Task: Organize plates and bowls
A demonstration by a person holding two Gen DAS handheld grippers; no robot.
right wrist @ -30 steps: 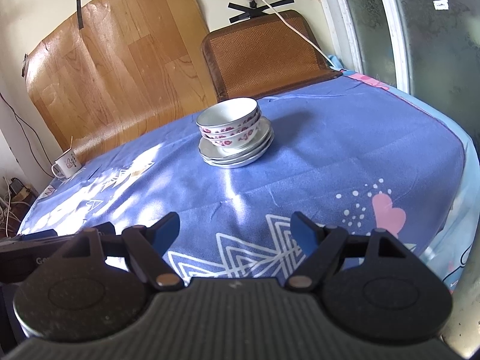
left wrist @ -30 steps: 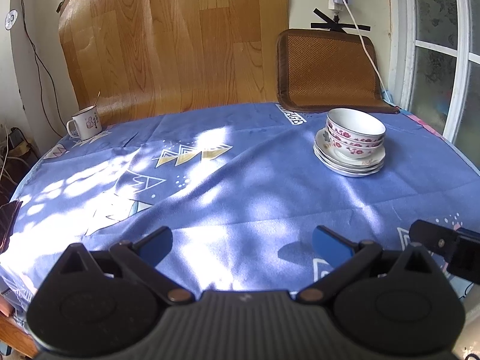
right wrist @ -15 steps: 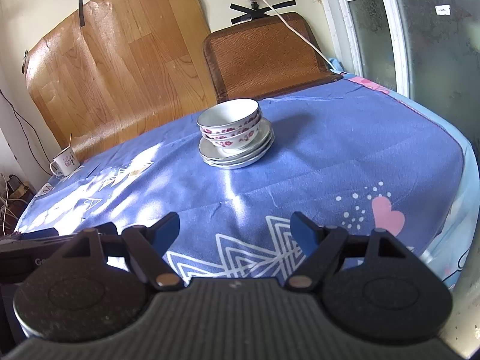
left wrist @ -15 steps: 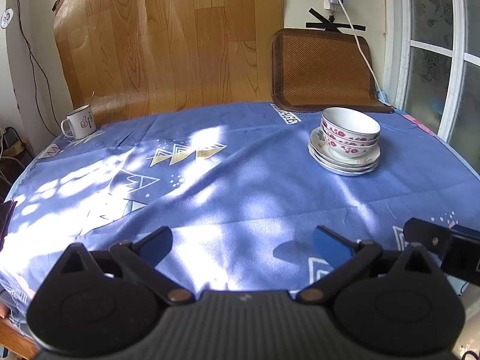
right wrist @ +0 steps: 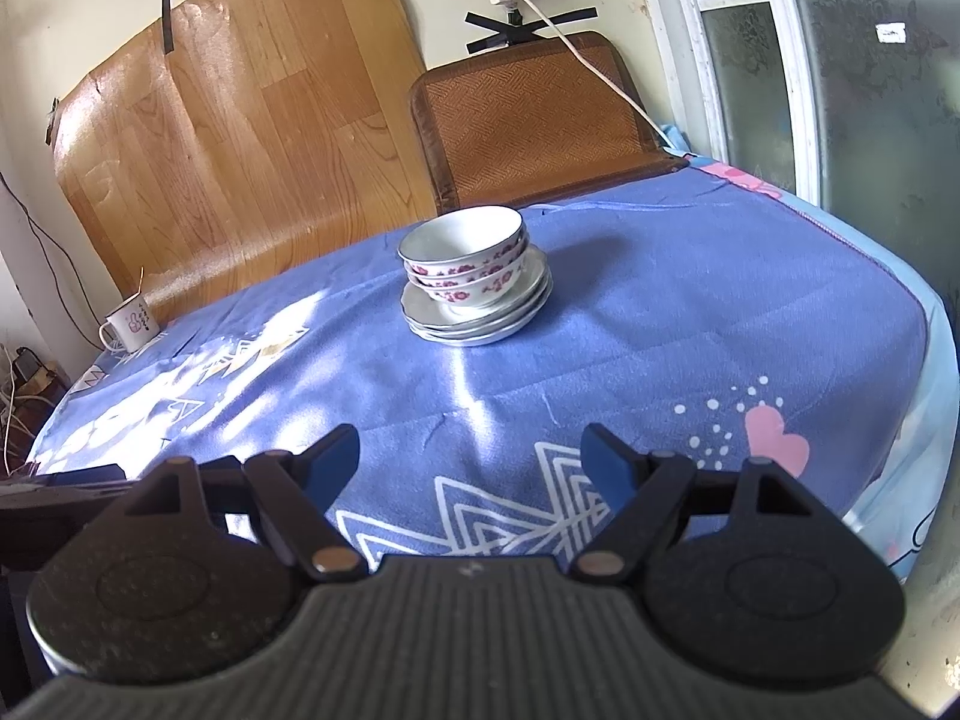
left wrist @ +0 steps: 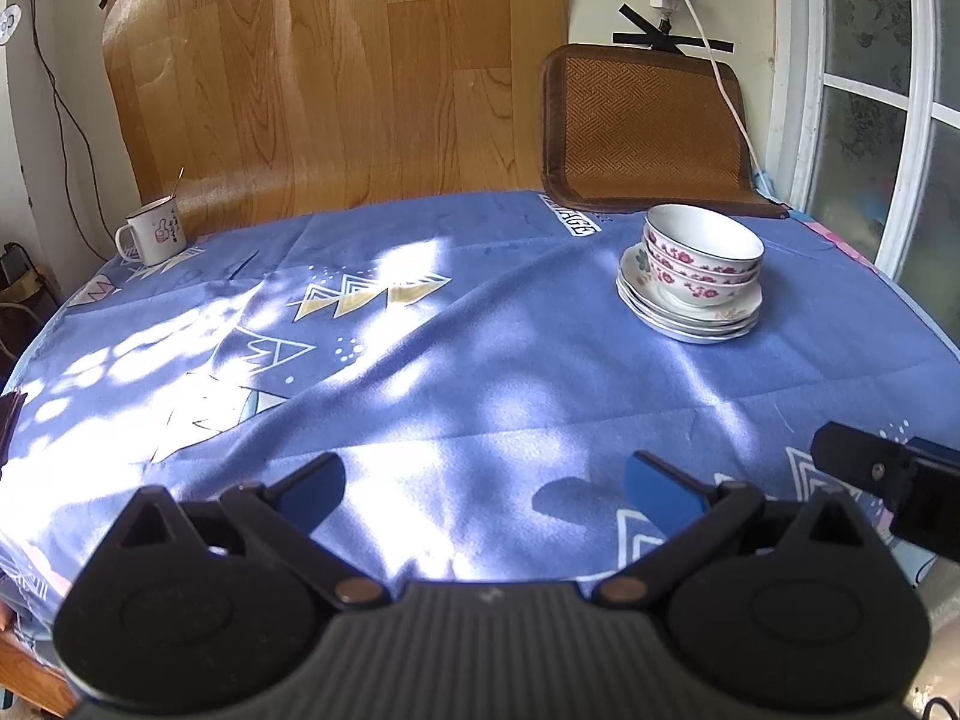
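Note:
Nested white bowls with pink flowers (left wrist: 702, 255) (right wrist: 465, 261) sit on a stack of white plates (left wrist: 690, 315) (right wrist: 480, 324) on the blue tablecloth (left wrist: 468, 348) (right wrist: 690, 312), toward the far right of the table. My left gripper (left wrist: 483, 483) is open and empty, held above the near edge, well short of the stack. My right gripper (right wrist: 471, 459) is open and empty, also near the front edge, with the stack straight ahead. The right gripper also shows at the right edge of the left wrist view (left wrist: 888, 474).
A white mug (left wrist: 153, 231) (right wrist: 132, 321) with a spoon stands at the far left corner. A woven chair back (left wrist: 645, 126) (right wrist: 534, 120) and a wood-pattern board (left wrist: 336, 78) stand behind the table. A window (right wrist: 840, 60) is at the right.
Both grippers have drawn back slightly from the table, and the views have shifted a little. The stack has not moved and both jaws stay open.

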